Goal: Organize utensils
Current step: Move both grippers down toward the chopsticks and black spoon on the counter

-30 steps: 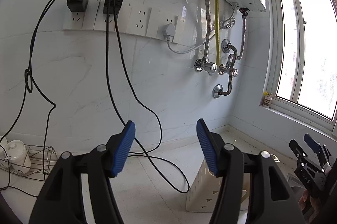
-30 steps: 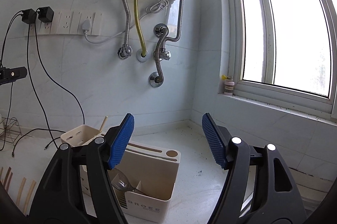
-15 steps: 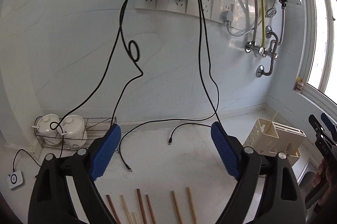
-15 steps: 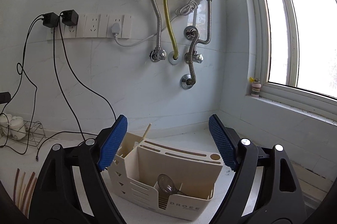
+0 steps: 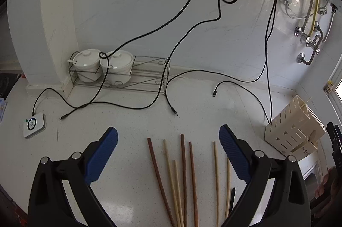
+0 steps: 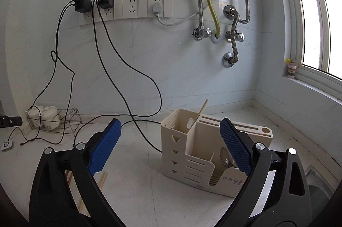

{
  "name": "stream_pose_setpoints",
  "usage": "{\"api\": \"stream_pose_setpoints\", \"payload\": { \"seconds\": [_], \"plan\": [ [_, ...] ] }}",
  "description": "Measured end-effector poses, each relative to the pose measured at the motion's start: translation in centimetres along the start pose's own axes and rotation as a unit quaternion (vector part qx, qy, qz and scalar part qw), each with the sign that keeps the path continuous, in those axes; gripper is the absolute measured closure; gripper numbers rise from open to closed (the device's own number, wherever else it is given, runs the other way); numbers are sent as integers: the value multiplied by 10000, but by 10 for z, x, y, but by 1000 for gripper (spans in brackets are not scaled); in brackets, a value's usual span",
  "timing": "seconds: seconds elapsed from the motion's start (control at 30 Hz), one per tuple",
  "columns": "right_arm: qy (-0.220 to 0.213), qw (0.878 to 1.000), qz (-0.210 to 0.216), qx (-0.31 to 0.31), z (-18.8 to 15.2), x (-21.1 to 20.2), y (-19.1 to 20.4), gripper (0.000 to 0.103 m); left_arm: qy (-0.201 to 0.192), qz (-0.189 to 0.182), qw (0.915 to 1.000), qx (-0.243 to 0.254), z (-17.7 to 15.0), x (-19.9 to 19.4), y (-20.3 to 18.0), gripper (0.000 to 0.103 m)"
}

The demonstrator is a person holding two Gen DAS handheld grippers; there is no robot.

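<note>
Several chopsticks, dark brown and pale wood, lie side by side on the white counter, between and just beyond my left gripper's open, empty jaws. The cream utensil holder stands ahead of my right gripper, which is open and empty. One pale chopstick leans in the holder's back compartment and a spoon sits in a front one. The holder also shows at the right of the left wrist view. A few chopstick ends show low left in the right wrist view.
Black cables hang from wall sockets and trail over the counter. A wire rack with two white lidded pots stands against the wall. A small white device lies at the left. A sink edge is at the right, under the window.
My left gripper has swung left and tilted down, from the wall to the chopsticks on the counter. My right gripper has turned left and drawn back a little from the holder.
</note>
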State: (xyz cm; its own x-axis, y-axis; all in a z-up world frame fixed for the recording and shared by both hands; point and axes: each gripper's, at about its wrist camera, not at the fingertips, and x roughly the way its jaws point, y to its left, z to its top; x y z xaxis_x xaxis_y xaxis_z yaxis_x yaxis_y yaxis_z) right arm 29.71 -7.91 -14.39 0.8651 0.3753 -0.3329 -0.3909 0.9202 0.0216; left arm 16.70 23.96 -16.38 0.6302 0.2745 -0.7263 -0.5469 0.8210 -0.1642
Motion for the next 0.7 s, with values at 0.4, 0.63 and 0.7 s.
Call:
{"api": "stream_pose_setpoints", "payload": {
  "seconds": [0.4,0.63,0.7],
  "plan": [
    [1606,9817,1022,76,-38,24,47,12,1254,233,9891,-729,-37,48,46,9],
    [3119,9419,1245,109,-78,58,66,33,1862,358,9789,-761,-52,74,47,9],
    [3516,9272,1285,119,-90,67,69,39,1988,445,9768,-668,-56,82,44,9]
  ]
}}
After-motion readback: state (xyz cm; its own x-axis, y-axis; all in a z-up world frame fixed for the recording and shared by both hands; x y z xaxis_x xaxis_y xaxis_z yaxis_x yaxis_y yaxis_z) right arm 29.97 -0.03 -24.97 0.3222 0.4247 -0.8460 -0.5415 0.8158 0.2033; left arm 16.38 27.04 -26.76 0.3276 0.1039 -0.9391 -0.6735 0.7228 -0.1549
